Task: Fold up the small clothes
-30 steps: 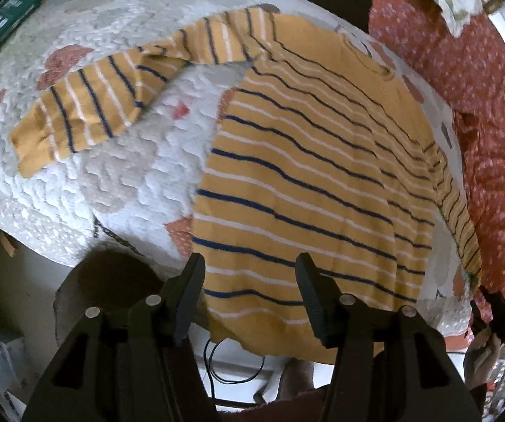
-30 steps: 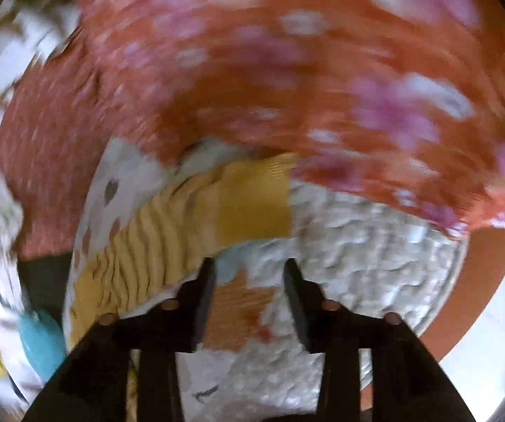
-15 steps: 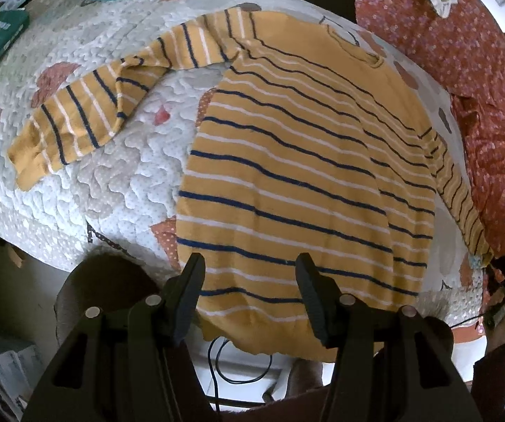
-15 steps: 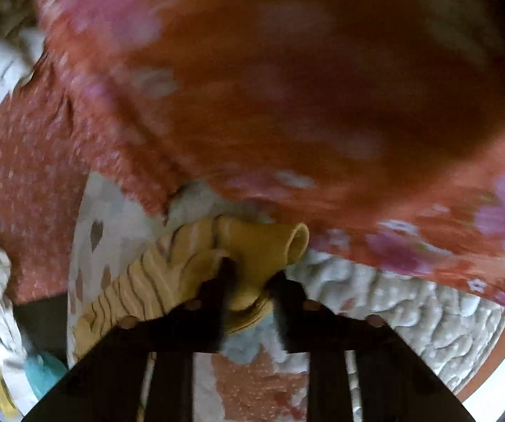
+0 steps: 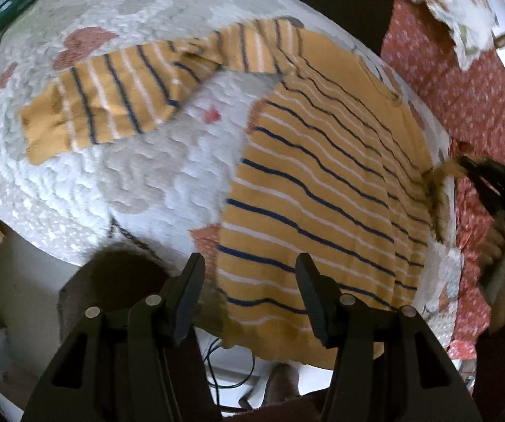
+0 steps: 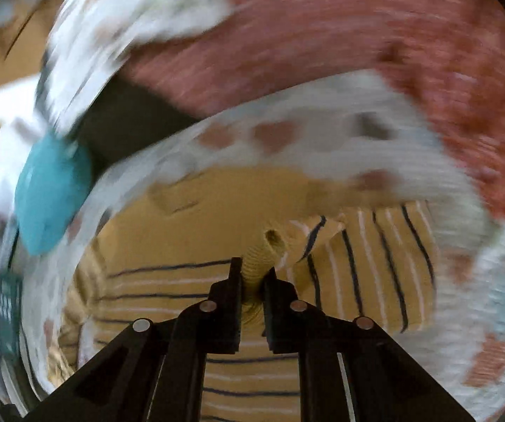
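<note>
Sleeve cuff (image 6: 259, 263) now lifted over sweater body, clenched in right claw (image 6: 252, 274); left claw (image 5: 248, 274) released.

Left wrist looks down from above the sweater (image 5: 322, 183); right wrist sits close (both share it).
</note>
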`<state>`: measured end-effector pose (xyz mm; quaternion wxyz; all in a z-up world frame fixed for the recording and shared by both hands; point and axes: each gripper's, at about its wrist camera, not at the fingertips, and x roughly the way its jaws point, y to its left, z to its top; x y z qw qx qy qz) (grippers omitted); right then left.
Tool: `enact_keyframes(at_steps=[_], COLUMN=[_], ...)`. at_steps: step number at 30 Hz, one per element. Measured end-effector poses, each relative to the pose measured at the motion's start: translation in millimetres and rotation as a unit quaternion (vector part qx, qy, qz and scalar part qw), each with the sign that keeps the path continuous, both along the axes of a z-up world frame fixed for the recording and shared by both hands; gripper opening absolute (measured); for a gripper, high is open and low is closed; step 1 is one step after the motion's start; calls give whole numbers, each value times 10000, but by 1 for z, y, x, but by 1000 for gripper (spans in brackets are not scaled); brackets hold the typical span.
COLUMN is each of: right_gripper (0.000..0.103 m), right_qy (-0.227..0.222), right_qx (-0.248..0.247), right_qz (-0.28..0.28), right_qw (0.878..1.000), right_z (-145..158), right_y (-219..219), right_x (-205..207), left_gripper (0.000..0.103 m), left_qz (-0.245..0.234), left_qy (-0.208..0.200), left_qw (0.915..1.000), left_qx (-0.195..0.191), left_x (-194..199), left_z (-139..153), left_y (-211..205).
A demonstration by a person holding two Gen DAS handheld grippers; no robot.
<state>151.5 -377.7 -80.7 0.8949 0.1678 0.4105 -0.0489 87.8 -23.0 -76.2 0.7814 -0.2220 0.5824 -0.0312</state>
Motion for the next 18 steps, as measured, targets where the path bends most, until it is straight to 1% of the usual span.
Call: enact_keyframes(at_steps=[1,5,7,11,14,15,17,18], right_gripper=[10,10,10,10,11,15,18,26], right_qy=[101,392,477,640,735,764,832,845], right_qx=[-31,-141,-127,-136,-124,-97,57,116], right_qz=[198,656,836,1233,1444,1493,1652,1744], right_qw=[9997,9970,9953,9902,9867,9858,9827,9810], right_z=[-9,-39,-50,-69,-77,-79,-81,-81], right_y=[29,106,135,189,214,220,233,236], right_x=[19,70,83,111,121,125,131,133], left_gripper=[52,52,52,53,53,53,53,53], left_qz=[88,368,543,748,822,824,790,753], left_qy=[-16,-48,-58,4,96,123,133,120], left_qw=[10000,9993,9984,9971,9964,9963,9966,9969], left_qx=[-20,-85,-107,-111,-179,-202,-211,-191], left_x=[-2,-11,-17,-24,-23,-23,-22,-21], left_z=[0,0,-2,-13,-21,-24,-26,-26], left_y=[8,33,48,62,68,68,66,64])
